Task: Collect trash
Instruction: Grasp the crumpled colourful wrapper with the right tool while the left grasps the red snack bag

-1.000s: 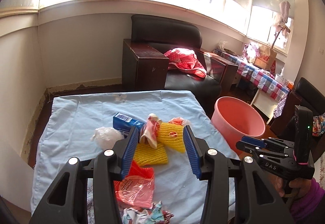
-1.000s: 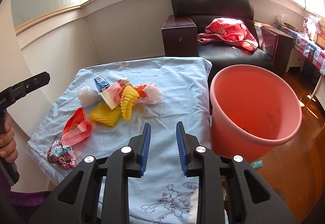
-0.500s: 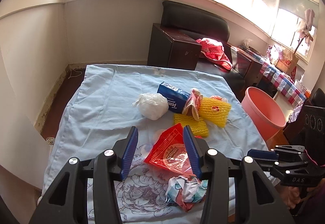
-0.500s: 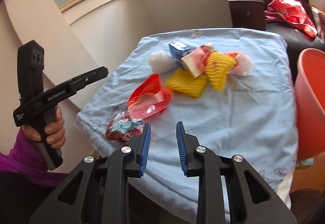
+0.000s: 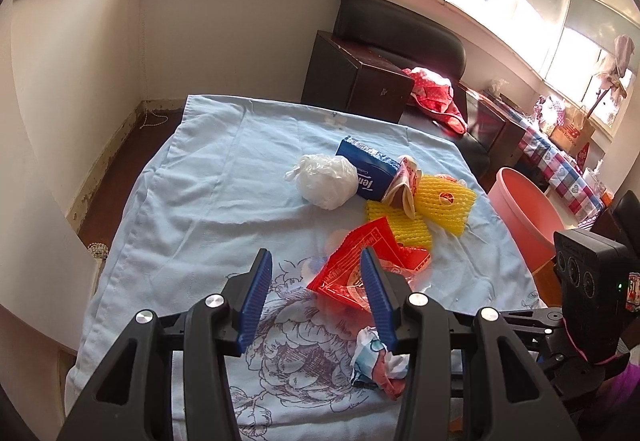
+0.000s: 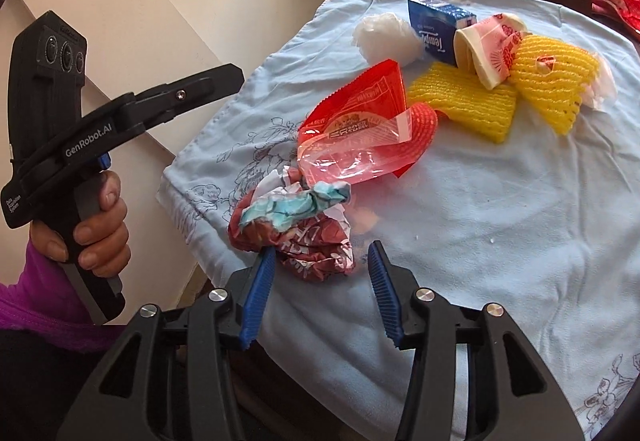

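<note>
1. Nearest to me, my right gripper (image 6: pixel 322 271) points down at the near left corner of the surface (image 6: pixel 500 241), its jaws opening. The crumpled wrapper (image 6: pixel 296 229) sits partly between them; the left pad looks to be just at its edge, but nothing is clamped. I judge I am spreading the jaws so they can straddle this bulky wad, the closest piece of trash.
2. My left gripper (image 5: pixel 316 295) hangs above the same corner with its jaws fairly wide and nothing in them. In its view the red plastic packet (image 5: pixel 356 265) lies behind its right finger, so I judge it is lined up for that piece.
3. Just beyond the packet lie two yellow foam nets (image 6: pixel 464 105), overlapping, with a rolled pink-and-cream wrapper (image 6: pixel 488 49) resting on them.
4. Farther still sit a knotted white plastic bag (image 5: pixel 326 181) and a blue tissue pack (image 5: pixel 368 169), touching each other.
5. Off the right edge of the surface stands the pink bucket (image 5: pixel 528 209), which I take as the place for the trash; all the pieces I can see are still on the cloth.
6. Compared with a second ago: my right gripper then faced the bucket with narrow jaws; now it faces the trash pile. My left gripper has dropped lower and shifted from the foam nets to the near packet, width unchanged.
</note>
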The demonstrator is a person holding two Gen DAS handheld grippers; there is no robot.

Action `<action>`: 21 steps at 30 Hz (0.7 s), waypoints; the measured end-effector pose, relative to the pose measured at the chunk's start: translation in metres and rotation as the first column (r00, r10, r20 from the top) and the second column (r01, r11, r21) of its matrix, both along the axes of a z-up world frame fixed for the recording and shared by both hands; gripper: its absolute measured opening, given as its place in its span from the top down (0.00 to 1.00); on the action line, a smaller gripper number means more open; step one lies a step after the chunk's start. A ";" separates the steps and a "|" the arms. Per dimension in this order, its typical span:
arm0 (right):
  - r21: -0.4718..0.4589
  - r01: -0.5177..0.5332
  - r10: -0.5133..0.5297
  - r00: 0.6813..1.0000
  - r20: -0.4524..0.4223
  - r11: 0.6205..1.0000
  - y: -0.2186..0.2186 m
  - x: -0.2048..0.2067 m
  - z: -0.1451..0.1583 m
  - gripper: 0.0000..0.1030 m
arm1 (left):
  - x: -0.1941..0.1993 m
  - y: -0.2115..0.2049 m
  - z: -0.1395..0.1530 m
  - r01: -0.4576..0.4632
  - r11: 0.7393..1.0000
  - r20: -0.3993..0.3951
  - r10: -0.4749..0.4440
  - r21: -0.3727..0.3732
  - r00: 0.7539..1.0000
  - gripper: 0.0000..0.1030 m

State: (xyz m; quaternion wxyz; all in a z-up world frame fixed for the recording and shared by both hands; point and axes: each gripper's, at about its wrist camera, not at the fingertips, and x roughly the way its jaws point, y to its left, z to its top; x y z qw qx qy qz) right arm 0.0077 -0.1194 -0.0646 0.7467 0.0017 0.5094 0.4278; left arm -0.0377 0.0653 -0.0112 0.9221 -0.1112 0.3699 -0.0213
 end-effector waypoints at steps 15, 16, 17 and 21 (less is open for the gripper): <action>0.054 0.008 -0.009 1.000 0.020 0.998 -0.021 -0.001 0.006 0.66 | 0.043 -0.007 -0.046 0.015 0.997 -0.130 -0.025 -0.075 0.991 0.56; 0.050 0.014 -0.015 1.000 0.021 0.999 -0.025 -0.002 0.006 0.66 | 0.046 -0.009 -0.047 0.023 0.997 -0.133 -0.033 -0.075 0.990 0.56; 0.044 0.023 -0.024 0.999 0.023 0.999 -0.028 -0.002 0.006 0.66 | 0.047 -0.012 -0.048 0.035 0.997 -0.137 -0.045 -0.074 0.990 0.56; 0.029 0.053 -0.053 0.998 0.021 0.998 -0.039 -0.002 0.005 0.66 | 0.052 -0.026 -0.054 0.073 0.995 -0.153 -0.083 -0.073 0.985 0.57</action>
